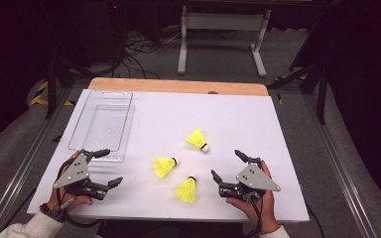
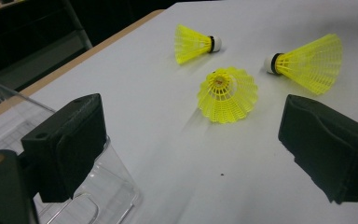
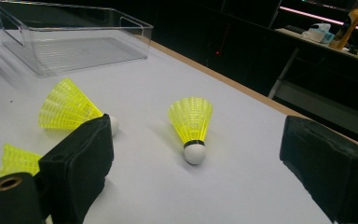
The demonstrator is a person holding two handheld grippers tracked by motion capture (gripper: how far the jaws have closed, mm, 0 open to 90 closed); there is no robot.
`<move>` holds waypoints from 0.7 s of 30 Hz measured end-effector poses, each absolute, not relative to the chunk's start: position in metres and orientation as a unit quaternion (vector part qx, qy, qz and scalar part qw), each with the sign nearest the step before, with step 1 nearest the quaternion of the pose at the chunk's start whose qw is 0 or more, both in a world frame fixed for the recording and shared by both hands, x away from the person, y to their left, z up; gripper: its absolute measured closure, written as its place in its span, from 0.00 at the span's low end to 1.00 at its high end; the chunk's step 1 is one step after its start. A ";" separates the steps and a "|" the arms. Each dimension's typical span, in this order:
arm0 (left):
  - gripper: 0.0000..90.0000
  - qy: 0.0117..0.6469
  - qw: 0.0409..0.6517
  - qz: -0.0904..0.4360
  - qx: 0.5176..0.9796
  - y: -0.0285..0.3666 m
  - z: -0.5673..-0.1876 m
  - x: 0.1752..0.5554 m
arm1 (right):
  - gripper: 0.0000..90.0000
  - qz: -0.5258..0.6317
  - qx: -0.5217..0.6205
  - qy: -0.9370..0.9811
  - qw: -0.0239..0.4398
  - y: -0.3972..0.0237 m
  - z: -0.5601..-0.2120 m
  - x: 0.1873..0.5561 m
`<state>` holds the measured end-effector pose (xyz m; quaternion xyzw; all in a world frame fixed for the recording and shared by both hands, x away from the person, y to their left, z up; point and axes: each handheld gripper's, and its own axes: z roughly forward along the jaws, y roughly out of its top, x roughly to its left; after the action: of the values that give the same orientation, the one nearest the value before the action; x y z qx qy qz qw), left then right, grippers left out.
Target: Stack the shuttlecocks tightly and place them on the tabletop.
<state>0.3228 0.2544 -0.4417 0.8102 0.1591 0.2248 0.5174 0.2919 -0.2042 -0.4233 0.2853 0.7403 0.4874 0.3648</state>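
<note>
Both my tools, left (image 1: 105,167) and right (image 1: 226,163), are spread wide and holding nothing, so a clumsy grab could knock the light yellow birdies (image 1: 164,166) rolling across the tabletop (image 1: 228,114).

No readable text, label, brand, number or sign found anywhere: none on the shuttlecocks (image 1: 164,166), none on the clear bin (image 1: 100,124), none on the tabletop (image 1: 228,119).

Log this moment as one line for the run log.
left gripper: open, empty | right gripper: open, empty | three shuttlecocks: on table, untouched | bin: empty
</note>
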 end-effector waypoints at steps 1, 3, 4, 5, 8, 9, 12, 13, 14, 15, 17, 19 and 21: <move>0.14 0.150 0.515 0.216 0.816 0.253 -0.442 0.323 | 0.12 0.486 0.285 0.742 0.363 -0.204 -0.424 0.292; 0.17 0.143 0.496 0.217 0.828 0.248 -0.442 0.323 | 0.13 0.486 0.286 0.744 0.360 -0.204 -0.424 0.292; 0.17 0.143 0.492 0.220 0.830 0.245 -0.442 0.323 | 0.13 0.485 0.285 0.744 0.360 -0.204 -0.424 0.293; 0.17 0.142 0.493 0.218 0.830 0.244 -0.441 0.323 | 0.13 0.485 0.285 0.745 0.359 -0.204 -0.424 0.293; 0.20 0.143 0.490 0.213 0.833 0.239 -0.442 0.326 | 0.13 0.485 0.286 0.746 0.356 -0.204 -0.425 0.295; 0.20 0.143 0.490 0.213 0.833 0.239 -0.442 0.326 | 0.13 0.485 0.287 0.746 0.355 -0.205 -0.425 0.296; 0.22 0.138 0.480 0.210 0.841 0.230 -0.439 0.332 | 0.13 0.485 0.290 0.746 0.352 -0.205 -0.425 0.297; 0.23 0.136 0.478 0.210 0.842 0.227 -0.438 0.334 | 0.13 0.486 0.289 0.746 0.351 -0.205 -0.425 0.298; 0.23 0.134 0.478 0.207 0.843 0.225 -0.438 0.336 | 0.13 0.486 0.290 0.747 0.351 -0.205 -0.425 0.298; 0.23 0.131 0.478 0.205 0.844 0.223 -0.437 0.336 | 0.13 0.485 0.291 0.746 0.351 -0.206 -0.425 0.298; 0.23 0.128 0.477 0.205 0.845 0.220 -0.436 0.337 | 0.13 0.484 0.293 0.747 0.349 -0.206 -0.425 0.298; 0.23 0.120 0.474 0.203 0.848 0.215 -0.436 0.336 | 0.13 0.482 0.294 0.747 0.351 -0.206 -0.425 0.298; 0.23 0.119 0.473 0.202 0.849 0.213 -0.436 0.336 | 0.13 0.482 0.294 0.747 0.351 -0.205 -0.425 0.298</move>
<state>0.3360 0.2134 -0.4361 0.8491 0.1192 0.2020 0.4733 0.2980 -0.2055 -0.4246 0.2939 0.7471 0.4822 0.3506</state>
